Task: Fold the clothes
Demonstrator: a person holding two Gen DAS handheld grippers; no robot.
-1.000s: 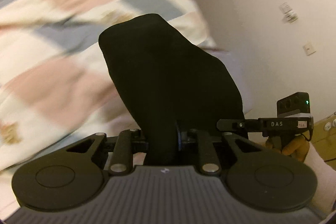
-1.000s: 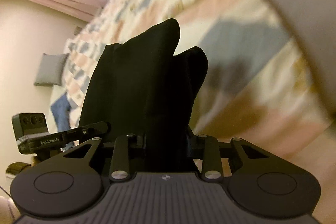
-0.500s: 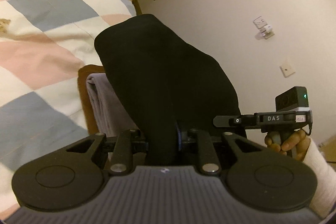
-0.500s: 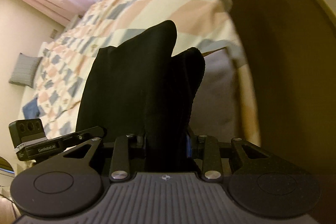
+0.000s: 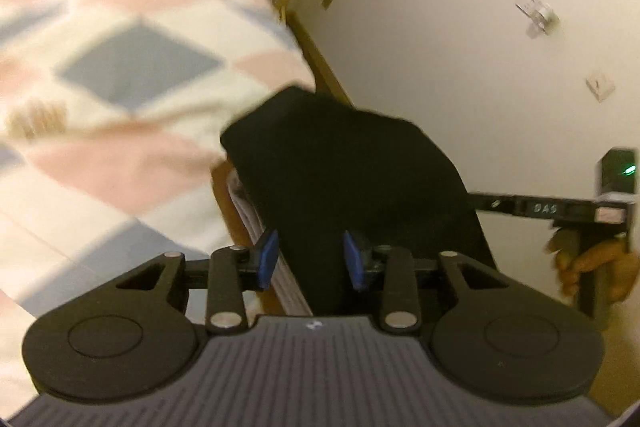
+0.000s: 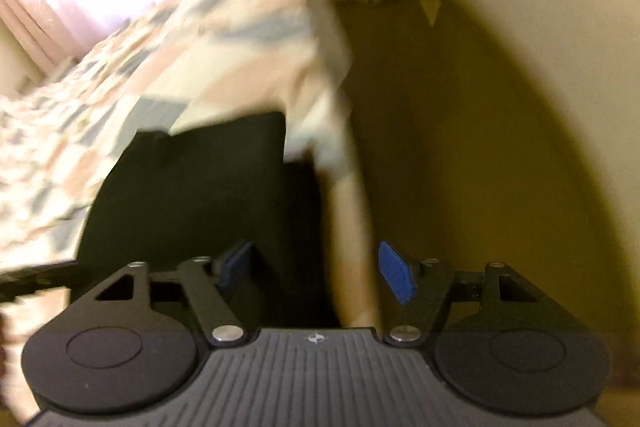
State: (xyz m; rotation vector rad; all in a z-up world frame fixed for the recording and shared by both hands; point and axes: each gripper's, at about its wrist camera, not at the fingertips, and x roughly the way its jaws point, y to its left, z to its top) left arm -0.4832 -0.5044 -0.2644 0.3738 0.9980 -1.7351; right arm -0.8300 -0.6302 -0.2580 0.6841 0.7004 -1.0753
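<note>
Black folded garment (image 5: 344, 179), one piece, fills the middle of the left wrist view and lies on top of a pale grey folded cloth (image 5: 250, 215), whose layered edge shows at the garment's lower left. In the right wrist view the same garment (image 6: 200, 195) sits centre-left, blurred. Both rest at the edge of the bed, whose patchwork quilt (image 5: 120, 67) of pink, cream and grey-blue squares covers the upper left of each view.

Two tools are visible. The left hand-held gripper (image 5: 311, 259) is released: its two blue pads (image 5: 267, 259) stand apart at the bottom centre, with the garment showing in the gap between them, not pinched. The right hand-held gripper (image 6: 316, 273) is also released, its two pads (image 6: 394, 277) spread wide at the lower centre; the garment lies towards the left pad, though blur hides whether it touches it.

At the right edge of the left wrist view, one hand (image 5: 592, 271) grips the other tool's handle, against a cream wall (image 5: 440, 47) carrying two small fittings in the upper right.
</note>
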